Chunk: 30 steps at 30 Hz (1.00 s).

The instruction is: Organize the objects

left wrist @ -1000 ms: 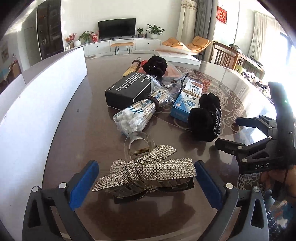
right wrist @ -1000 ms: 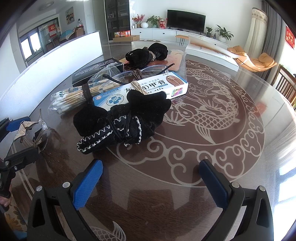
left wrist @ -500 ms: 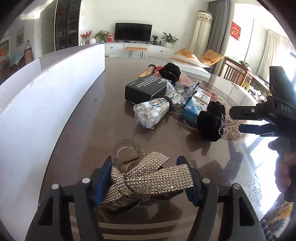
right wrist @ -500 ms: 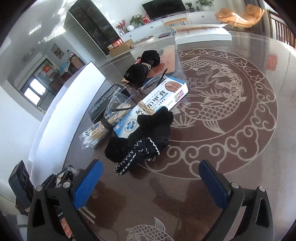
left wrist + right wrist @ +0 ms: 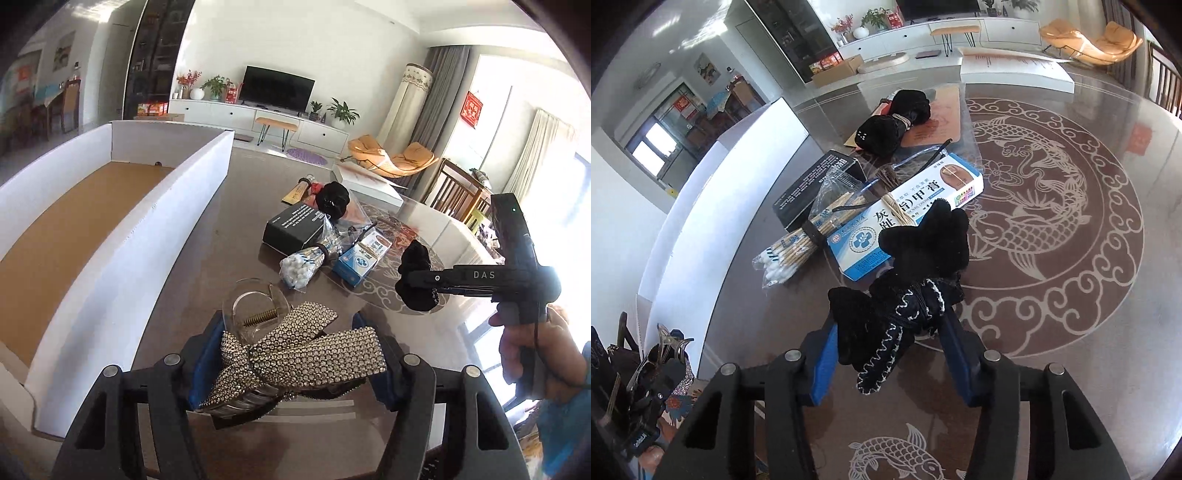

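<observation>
My left gripper [image 5: 291, 363] is shut on a rhinestone bow hair clip [image 5: 295, 354] and holds it above the table. A long white cardboard box [image 5: 110, 229] with a brown floor lies open to the left. My right gripper [image 5: 890, 358] is shut on a black fabric bundle [image 5: 908, 291] with white stitching; the bundle also shows in the left wrist view [image 5: 415, 280]. On the table lie a bag of cotton swabs [image 5: 801, 243], a blue-and-white medicine box [image 5: 905, 218], a black box [image 5: 812, 184] and another black bundle [image 5: 894, 122].
A clear plastic hair claw [image 5: 255, 306] lies on the table just beyond the bow clip. The round glass tabletop [image 5: 1052, 206] carries a fish pattern. A white flat box [image 5: 1015, 70] lies at the far edge. Chairs stand at the right.
Both grippers have closed, the left on the bow clip and the right on the black bundle. The left gripper has risen, and the white box's inside has come into view.
</observation>
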Each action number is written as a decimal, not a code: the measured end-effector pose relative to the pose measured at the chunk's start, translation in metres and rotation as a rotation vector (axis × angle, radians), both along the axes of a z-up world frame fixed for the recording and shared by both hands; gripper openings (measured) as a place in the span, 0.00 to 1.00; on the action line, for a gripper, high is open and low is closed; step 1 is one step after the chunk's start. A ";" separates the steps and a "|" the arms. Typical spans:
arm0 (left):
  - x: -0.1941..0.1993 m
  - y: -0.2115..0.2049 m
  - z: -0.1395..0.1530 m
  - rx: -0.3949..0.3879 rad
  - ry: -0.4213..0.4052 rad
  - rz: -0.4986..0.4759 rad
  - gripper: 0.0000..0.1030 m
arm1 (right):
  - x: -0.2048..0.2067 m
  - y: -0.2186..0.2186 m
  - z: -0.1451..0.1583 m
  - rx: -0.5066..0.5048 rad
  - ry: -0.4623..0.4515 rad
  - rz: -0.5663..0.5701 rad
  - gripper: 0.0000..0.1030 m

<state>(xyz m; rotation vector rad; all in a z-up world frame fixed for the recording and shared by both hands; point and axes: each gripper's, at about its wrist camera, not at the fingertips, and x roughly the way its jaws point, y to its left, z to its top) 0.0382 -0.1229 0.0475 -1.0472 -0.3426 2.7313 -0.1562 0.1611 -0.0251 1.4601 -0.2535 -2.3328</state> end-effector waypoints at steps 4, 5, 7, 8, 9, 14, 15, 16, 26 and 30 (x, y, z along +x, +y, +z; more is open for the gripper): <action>0.007 -0.053 0.039 -0.010 0.029 0.108 0.65 | 0.015 -0.037 0.054 -0.127 0.083 0.106 0.51; 0.007 -0.069 0.047 -0.022 0.031 0.146 0.65 | 0.018 -0.057 0.069 -0.158 0.106 0.150 0.51; 0.005 -0.105 0.057 -0.060 0.026 0.229 0.65 | 0.024 -0.106 0.095 -0.210 0.145 0.251 0.51; 0.001 -0.122 0.058 -0.086 0.009 0.274 0.65 | 0.026 -0.133 0.103 -0.226 0.151 0.304 0.51; -0.004 -0.139 0.059 -0.103 -0.016 0.309 0.65 | 0.029 -0.163 0.109 -0.237 0.155 0.361 0.51; -0.041 -0.198 0.033 -0.164 -0.194 0.380 0.67 | 0.036 -0.290 0.108 -0.204 0.169 0.534 0.56; -0.047 -0.205 0.025 -0.172 -0.230 0.389 0.71 | 0.034 -0.308 0.100 -0.180 0.154 0.548 0.61; -0.052 -0.211 0.017 -0.178 -0.267 0.405 0.75 | 0.032 -0.323 0.093 -0.152 0.145 0.550 0.71; -0.026 -0.108 0.046 -0.053 -0.104 0.210 0.82 | 0.039 -0.233 0.082 0.010 0.413 0.358 1.00; -0.010 -0.003 0.041 -0.001 -0.066 -0.018 1.00 | 0.035 -0.138 0.052 0.175 0.456 0.183 1.00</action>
